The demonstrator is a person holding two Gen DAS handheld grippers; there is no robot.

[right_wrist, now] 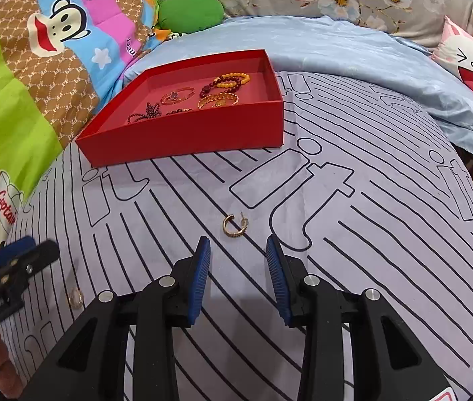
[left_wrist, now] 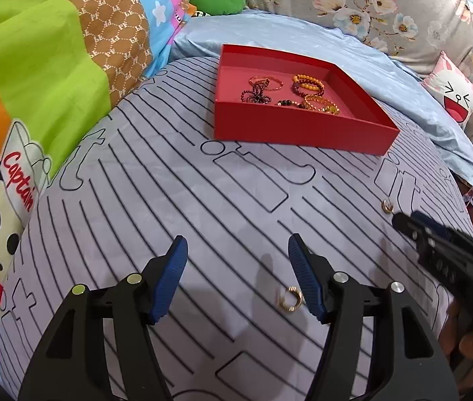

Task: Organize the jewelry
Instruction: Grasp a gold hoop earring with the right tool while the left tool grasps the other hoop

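A red tray [left_wrist: 303,132] [right_wrist: 186,137] sits on the striped bed sheet and holds several bead bracelets [left_wrist: 306,85] [right_wrist: 226,82] and bangles. One gold hoop earring [left_wrist: 290,297] lies just inside my left gripper's right finger; it also shows in the right wrist view [right_wrist: 75,297]. A second gold hoop earring [right_wrist: 234,224] [left_wrist: 386,205] lies just ahead of my right gripper. My left gripper [left_wrist: 238,250] is open and empty, low over the sheet. My right gripper [right_wrist: 238,249] is open and empty.
A cartoon monkey quilt [left_wrist: 36,83] is piled on the left. A light blue pillow [left_wrist: 370,63] lies behind the tray, with a green cushion [right_wrist: 189,11] and a pink cartoon cushion [right_wrist: 470,63] further back. The bed edge drops off at the right.
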